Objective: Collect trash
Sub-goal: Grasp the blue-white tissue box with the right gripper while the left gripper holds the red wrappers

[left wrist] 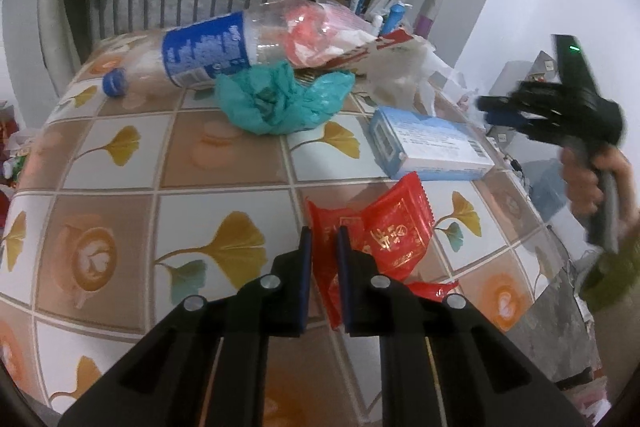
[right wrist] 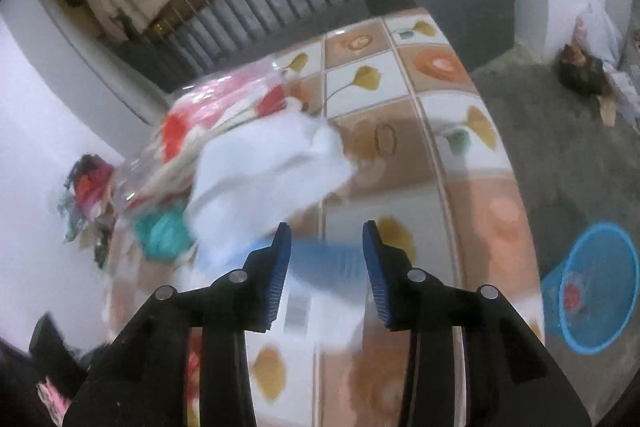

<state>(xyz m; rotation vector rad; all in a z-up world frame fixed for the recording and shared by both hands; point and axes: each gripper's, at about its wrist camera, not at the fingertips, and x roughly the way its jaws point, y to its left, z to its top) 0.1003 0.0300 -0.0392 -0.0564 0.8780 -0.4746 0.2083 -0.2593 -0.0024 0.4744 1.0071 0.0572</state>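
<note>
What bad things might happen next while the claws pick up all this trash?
1. The left claw pinches only the edge of the red wrapper, so it might slip out or tear.
2. The right claw is open over the blue box; the blurry picture suggests fast motion, so it might miss.
3. The blue basket sits on the floor beside the table, so dropped trash might miss it.

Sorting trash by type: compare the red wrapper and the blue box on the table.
The red wrapper is thin, glossy and crumpled; the blue box is rigid and rectangular. The wrapper sits between the left tongs; the box lies free, farther back. Both rest on the table.
</note>
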